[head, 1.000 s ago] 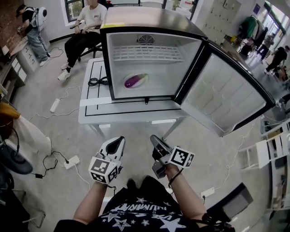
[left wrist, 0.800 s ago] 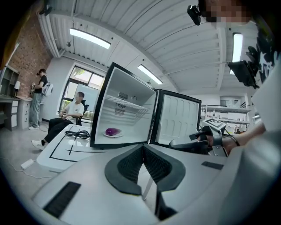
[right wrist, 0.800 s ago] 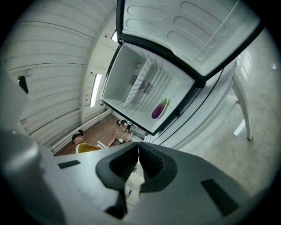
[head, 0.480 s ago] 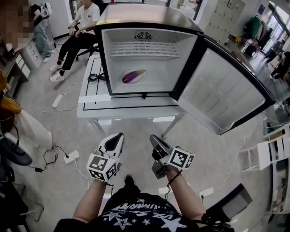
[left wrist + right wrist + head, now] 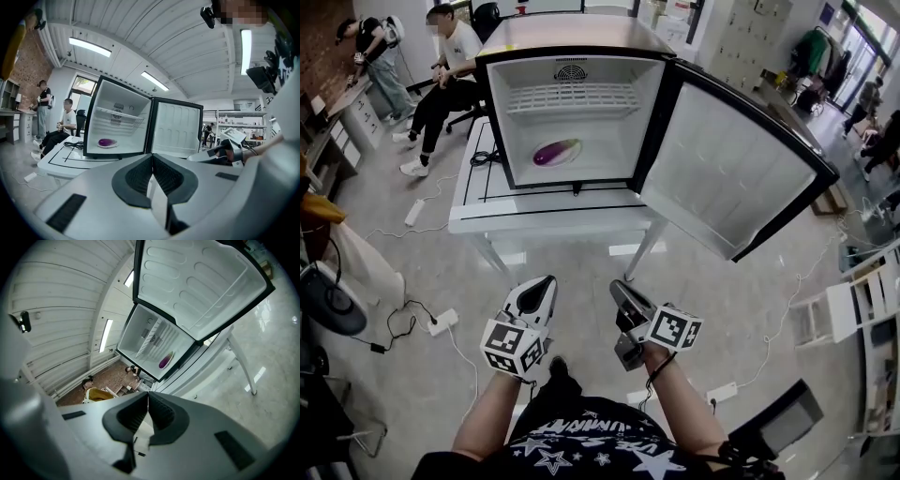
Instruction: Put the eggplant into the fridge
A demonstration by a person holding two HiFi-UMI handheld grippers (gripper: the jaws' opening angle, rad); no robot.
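A purple eggplant [image 5: 556, 152] lies on a white plate on the floor of the small fridge [image 5: 572, 56], which stands on a white table [image 5: 548, 217] with its door [image 5: 727, 169] swung wide open to the right. The eggplant [image 5: 107, 142] shows small in the left gripper view, and the eggplant [image 5: 164, 361] shows far off in the right gripper view too. My left gripper [image 5: 546, 284] and right gripper [image 5: 617, 286] are held low near my body, well back from the table. Both are shut with nothing between the jaws.
Two people [image 5: 441, 70] are at the far left behind the table, one seated. A black cable [image 5: 483, 157] lies on the table left of the fridge. Power strips and cords [image 5: 441, 322] lie on the floor at left. Shelving [image 5: 862, 309] stands at right.
My view has pulled back and shifted, so the fridge and table sit further left and higher in the picture. Both grippers have stayed shut in the same place near my body.
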